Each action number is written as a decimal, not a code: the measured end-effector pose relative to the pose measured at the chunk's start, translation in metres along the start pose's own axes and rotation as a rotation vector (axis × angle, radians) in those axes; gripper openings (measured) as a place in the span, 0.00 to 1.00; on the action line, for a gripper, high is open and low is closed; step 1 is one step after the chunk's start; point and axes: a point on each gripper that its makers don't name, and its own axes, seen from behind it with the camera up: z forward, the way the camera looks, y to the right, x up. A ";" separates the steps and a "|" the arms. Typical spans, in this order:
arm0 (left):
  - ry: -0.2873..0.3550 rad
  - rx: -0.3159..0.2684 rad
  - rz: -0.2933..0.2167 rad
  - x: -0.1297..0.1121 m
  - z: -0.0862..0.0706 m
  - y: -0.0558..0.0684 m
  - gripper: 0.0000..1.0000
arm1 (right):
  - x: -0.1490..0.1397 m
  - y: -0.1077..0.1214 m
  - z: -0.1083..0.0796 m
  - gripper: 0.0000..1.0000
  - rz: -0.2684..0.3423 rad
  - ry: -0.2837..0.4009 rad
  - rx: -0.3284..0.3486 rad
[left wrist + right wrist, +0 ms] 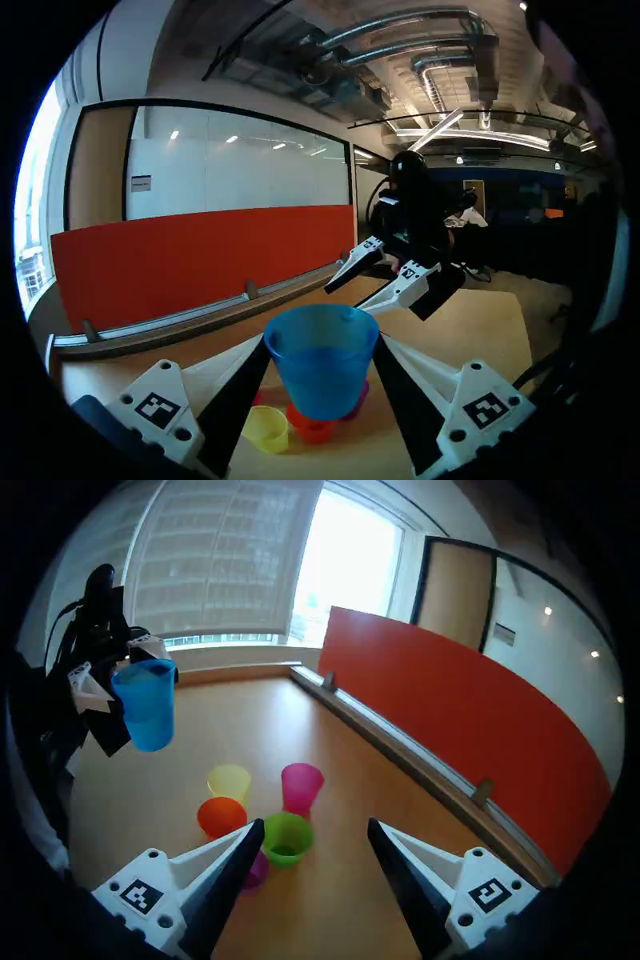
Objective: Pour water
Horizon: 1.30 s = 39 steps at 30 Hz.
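So the left gripper is clamped on the blue cup, one finger pressing each side just under the rim. That makes sense: the cup flares toward the top, so it can't slide down out of the grip. In the right gripper view the cup hangs upright, well above the table and off to one side of the little cups, not over them yet. Upright is probably deliberate, so nothing spills before it's lined up. Can't tell if there's actually water in it, the plastic is too dark.

Below sits a tight cluster: yellow cup, orange cup, pink cup, green cup, plus a purple cup half hidden by a finger. Mouths up where they can be seen, so any could catch a pour.

The right gripper is spread wide with nothing in it, hovering low, just behind the green cup. Looks like it's there to steady a cup, but that's a guess.

Next move, presumably: bring the blue one over a cup and tip slowly. Packed this close, a splash into a neighbour is the risk.
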 end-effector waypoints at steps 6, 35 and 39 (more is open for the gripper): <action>-0.007 0.000 0.012 -0.003 -0.001 0.001 0.87 | -0.002 -0.006 0.016 1.00 0.008 -0.009 0.025; 0.000 0.014 0.007 -0.006 -0.008 -0.007 0.87 | -0.019 -0.022 0.077 1.00 0.026 -0.058 0.103; -0.001 0.013 0.002 -0.007 -0.007 -0.008 0.87 | -0.018 -0.025 0.085 1.00 0.028 -0.060 0.112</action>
